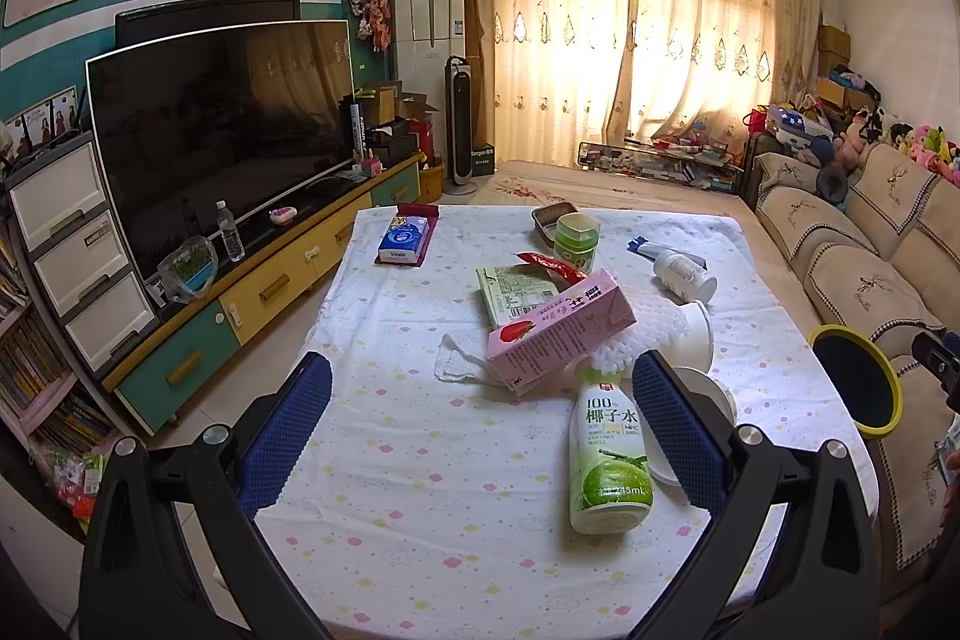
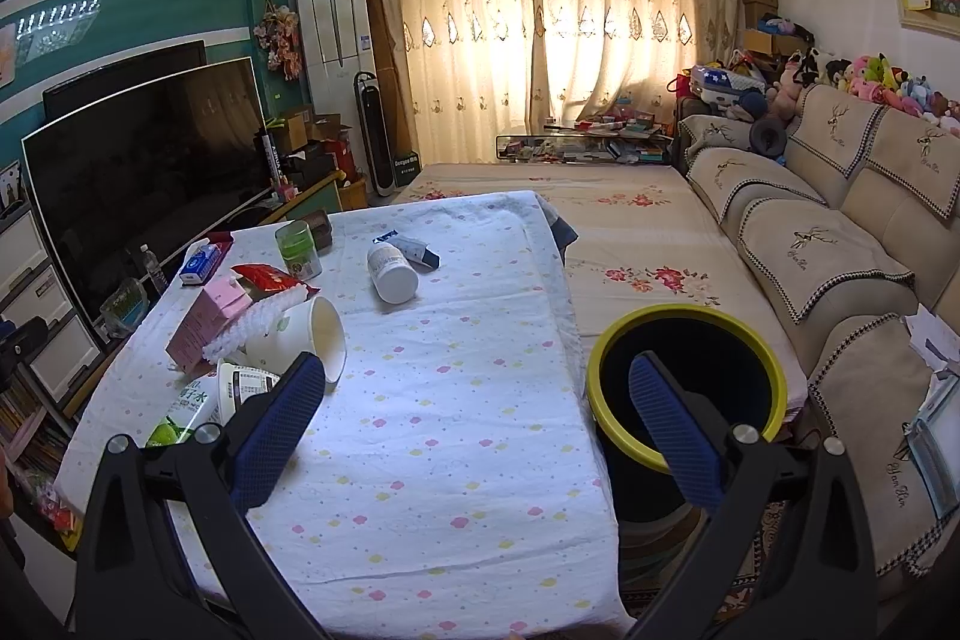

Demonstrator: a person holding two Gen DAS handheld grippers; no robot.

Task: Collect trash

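Note:
Trash lies on the clothed table [image 1: 420,490]: a coconut water bottle [image 1: 609,451] on its side, a pink carton [image 1: 561,328], white foam netting [image 1: 645,328], a tipped paper cup [image 2: 321,334], a white pill bottle [image 2: 393,271], a red wrapper [image 2: 267,277] and a green jar [image 2: 298,247]. My left gripper [image 1: 480,376] is open above the table's near edge, just before the carton and bottle. My right gripper [image 2: 477,379] is open and empty, between the cup and the yellow-rimmed black bin [image 2: 687,388] standing right of the table.
A tissue pack [image 1: 408,238] and a small metal tray [image 1: 555,220] sit at the table's far end. A TV stand with a large TV [image 1: 222,130] runs along the left. A sofa [image 2: 840,232] lines the right, with a floral-covered bed [image 2: 600,208] beyond the table.

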